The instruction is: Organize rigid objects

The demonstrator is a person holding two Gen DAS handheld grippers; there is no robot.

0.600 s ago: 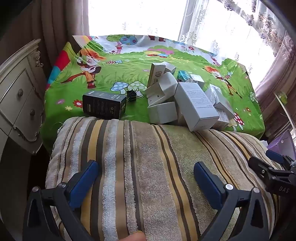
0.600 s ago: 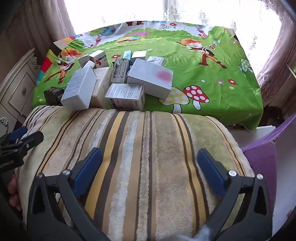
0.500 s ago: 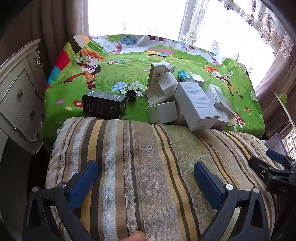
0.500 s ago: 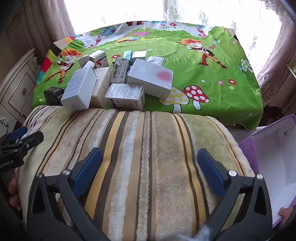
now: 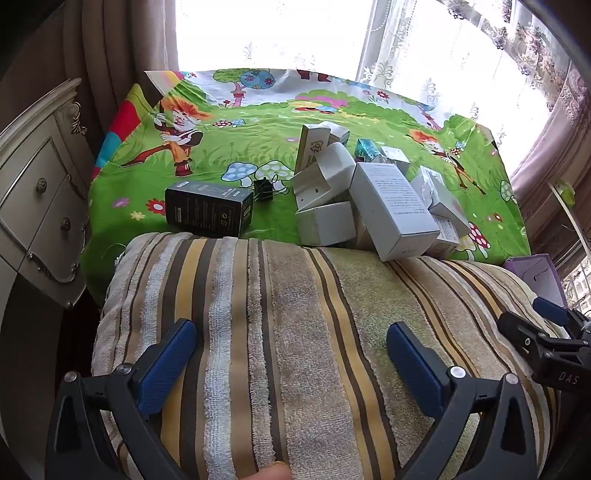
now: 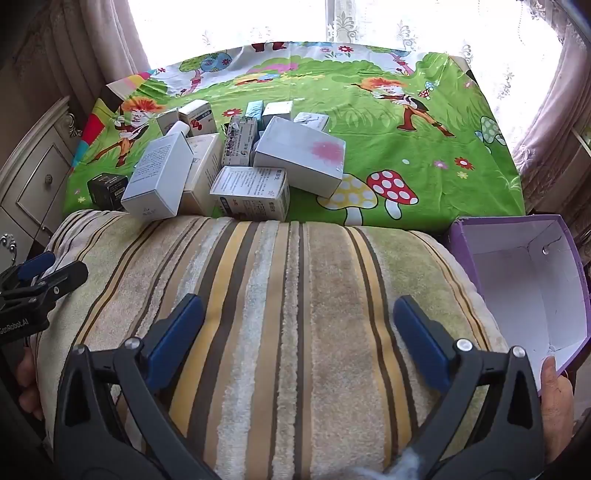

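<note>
A heap of several white cardboard boxes [image 5: 391,210] lies on the cartoon-print green tablecloth [image 5: 229,147]; it also shows in the right wrist view [image 6: 236,166]. A black box [image 5: 207,208] and a black binder clip [image 5: 263,190] lie left of the heap. An open purple box with a white inside [image 6: 528,288] stands at the right, a hand at its near edge. My left gripper [image 5: 291,354] is open and empty over a striped towel-covered cushion [image 5: 295,314]. My right gripper [image 6: 299,332] is open and empty over the same cushion [image 6: 295,277].
A cream dresser with drawers [image 5: 33,192] stands left of the table. Curtains and a bright window [image 5: 277,33] lie behind it. The right gripper shows at the right edge of the left wrist view [image 5: 546,343]; the left gripper shows at the left edge of the right wrist view [image 6: 33,284].
The purple box has come into view at the right and turned its open white inside upward. Both grippers have stayed still and open.
</note>
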